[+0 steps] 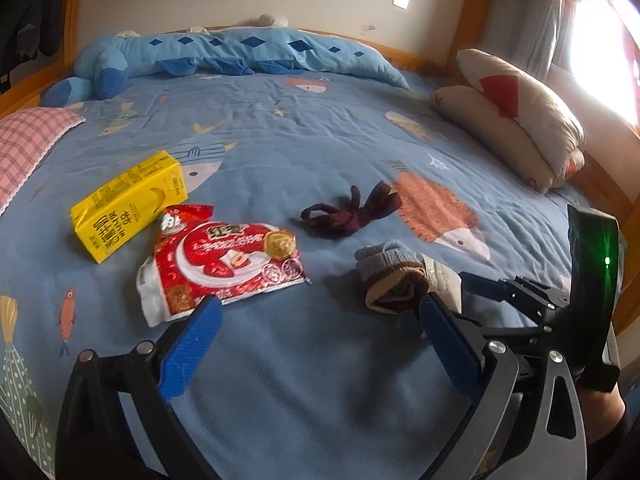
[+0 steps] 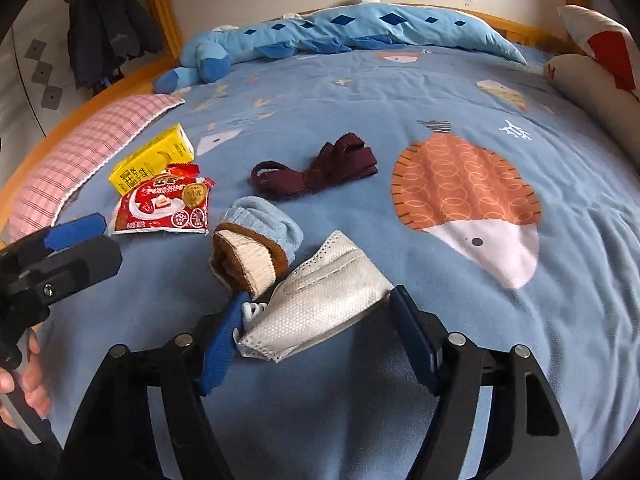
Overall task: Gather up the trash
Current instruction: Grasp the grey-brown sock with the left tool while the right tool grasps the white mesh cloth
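A yellow drink carton (image 1: 130, 205) (image 2: 154, 158) and a red and white snack wrapper (image 1: 218, 264) (image 2: 164, 206) lie on the blue bedspread (image 1: 320, 140). A white face mask (image 2: 320, 300) lies between the open blue fingers of my right gripper (image 2: 316, 306), touching the left finger. My left gripper (image 1: 320, 312) is open and empty, its left fingertip at the wrapper's near edge; it also shows at the left of the right wrist view (image 2: 76, 228). A rolled blue and brown sock (image 1: 394, 278) (image 2: 256, 248) lies beside the mask.
A dark red sock (image 1: 352, 212) (image 2: 316, 170) lies mid-bed. A pink checked pillow (image 2: 80, 152) is at the left, a blue plush (image 2: 320, 32) along the headboard, cream pillows (image 1: 516, 120) at the right. The wooden bed frame (image 2: 156, 20) surrounds the bed.
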The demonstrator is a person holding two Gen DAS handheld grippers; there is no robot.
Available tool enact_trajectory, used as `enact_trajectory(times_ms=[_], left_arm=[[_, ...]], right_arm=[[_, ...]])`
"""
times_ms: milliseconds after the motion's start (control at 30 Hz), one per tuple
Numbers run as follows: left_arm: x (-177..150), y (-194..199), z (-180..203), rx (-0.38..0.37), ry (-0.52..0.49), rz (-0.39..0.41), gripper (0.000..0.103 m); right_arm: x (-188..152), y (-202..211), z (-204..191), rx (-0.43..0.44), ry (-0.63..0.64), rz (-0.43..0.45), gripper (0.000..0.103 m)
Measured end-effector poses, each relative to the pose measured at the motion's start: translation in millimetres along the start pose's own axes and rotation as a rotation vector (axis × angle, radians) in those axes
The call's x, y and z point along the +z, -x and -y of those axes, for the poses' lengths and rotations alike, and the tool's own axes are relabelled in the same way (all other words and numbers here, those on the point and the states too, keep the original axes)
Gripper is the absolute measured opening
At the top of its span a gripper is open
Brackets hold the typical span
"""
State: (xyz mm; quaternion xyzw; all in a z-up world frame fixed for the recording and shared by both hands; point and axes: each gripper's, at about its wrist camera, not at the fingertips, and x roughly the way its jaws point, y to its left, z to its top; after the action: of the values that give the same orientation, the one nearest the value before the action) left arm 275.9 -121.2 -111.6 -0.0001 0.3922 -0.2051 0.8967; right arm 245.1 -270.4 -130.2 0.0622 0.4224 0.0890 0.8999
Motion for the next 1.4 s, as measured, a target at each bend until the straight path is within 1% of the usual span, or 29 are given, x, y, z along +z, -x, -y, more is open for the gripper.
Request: enact_trajectory(times_ms=[100, 300, 367, 433, 467, 500, 533, 567, 600, 667, 767, 900, 1000, 1067, 1100, 1133, 1167, 1233, 1267, 1300, 1367, 1400], left_arm=[[4, -3, 4, -0.002, -0.006, -0.002, 0.098], [6, -7, 5, -0.011, 0.002, -0.009, 0.098], [6, -8, 6, -0.012, 0.004, -0.012, 0.098], [7, -10, 7, -0.02, 0.002, -0.015, 0.098], [7, -11, 8, -0.019, 0.0, -0.015, 0.098], [8, -12, 10, -0.019, -0.003, -0.015, 0.098], [8, -13, 11, -0.019, -0.006, -0.017, 0.098], [8, -15, 12, -0.02, -0.008, -0.02, 0.098], [9, -17, 13, -0.019, -0.008, -0.024, 0.098], [10, -21, 16, -0.025, -0.01, -0.029, 0.098], [12, -27, 20, -0.022, -0.014, -0.032, 0.098], [14, -37, 28, -0.028, -0.014, -0.036, 0.098], [17, -47, 40, -0.031, -0.034, -0.051, 0.096], [18, -53, 49, -0.035, -0.057, -0.059, 0.089], [19, -58, 55, -0.025, -0.071, -0.065, 0.086], [19, -61, 57, -0.018, -0.078, -0.071, 0.08], [20, -66, 59, -0.013, -0.083, -0.081, 0.067], [20, -78, 59, -0.005, -0.075, -0.117, 0.052], [19, -84, 57, 0.004, -0.064, -0.133, 0.049], [19, -86, 55, -0.002, -0.044, -0.145, 0.047], [20, -82, 51, -0.019, -0.027, -0.146, 0.041], [20, -79, 51, -0.023, -0.029, -0.141, 0.04]], right_arm=[[0, 2, 3, 0.017, -0.014, -0.013, 0.056], [-2, 11, 21, 0.086, -0.125, -0.012, 0.056], [0, 9, 25, 0.084, -0.162, -0.014, 0.056], [2, 6, 25, 0.066, -0.169, -0.017, 0.054], [3, 4, 24, 0.051, -0.164, -0.016, 0.051], [4, 1, 23, 0.021, -0.15, -0.016, 0.044], [4, -1, 21, -0.007, -0.131, -0.02, 0.04], [5, -2, 19, -0.036, -0.11, -0.016, 0.032], [4, -2, 18, -0.042, -0.096, -0.008, 0.026], [2, 2, 18, -0.043, -0.078, 0.007, 0.019], [0, 10, 22, -0.025, -0.089, 0.024, 0.017], [-3, 22, 28, -0.03, -0.092, 0.026, 0.017], [-6, 29, 37, -0.015, -0.122, 0.024, 0.017], [-8, 32, 42, -0.011, -0.134, 0.02, 0.017], [-9, 32, 43, -0.008, -0.137, 0.017, 0.017], [-10, 33, 45, -0.002, -0.143, 0.018, 0.017], [-10, 34, 46, 0.0, -0.145, 0.018, 0.017], [-11, 36, 47, -0.004, -0.141, 0.022, 0.017], [-12, 38, 47, -0.008, -0.138, 0.025, 0.017], [-12, 39, 46, -0.006, -0.137, 0.028, 0.017], [-14, 45, 45, -0.003, -0.131, 0.034, 0.017], [-14, 47, 44, 0.002, -0.13, 0.037, 0.017]])
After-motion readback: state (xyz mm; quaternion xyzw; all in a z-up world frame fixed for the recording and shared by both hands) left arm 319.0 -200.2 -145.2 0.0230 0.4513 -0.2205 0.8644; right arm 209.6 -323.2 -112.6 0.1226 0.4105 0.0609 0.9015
